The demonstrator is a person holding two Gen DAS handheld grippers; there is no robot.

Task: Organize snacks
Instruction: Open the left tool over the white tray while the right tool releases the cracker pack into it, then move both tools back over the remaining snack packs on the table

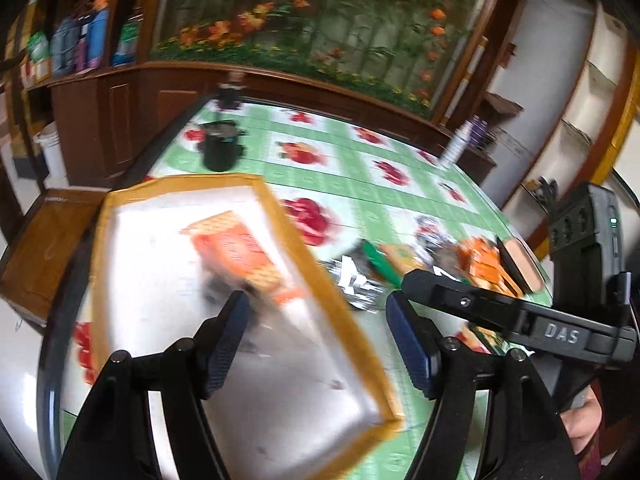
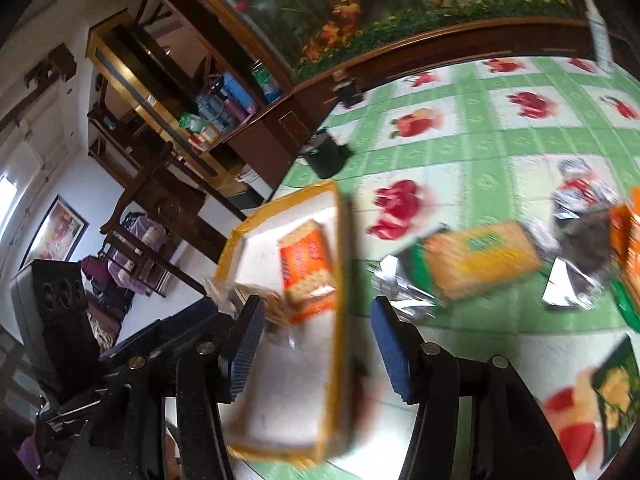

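In tray (image 1: 280,216): orange pack (image 1: 240,256); both tongs released. Right view alone: yellow pack (image 2: 480,256).

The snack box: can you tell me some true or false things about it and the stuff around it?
1. The box has an orange cracker pack inside. True.
2. The tablecloth is plain blue. False: green checks with red fruit.
3. The left gripper is squeezing a snack. False: it is open and holds nothing.
4. More snacks lie on the table outside the box. True.
5. The right gripper is open. True.
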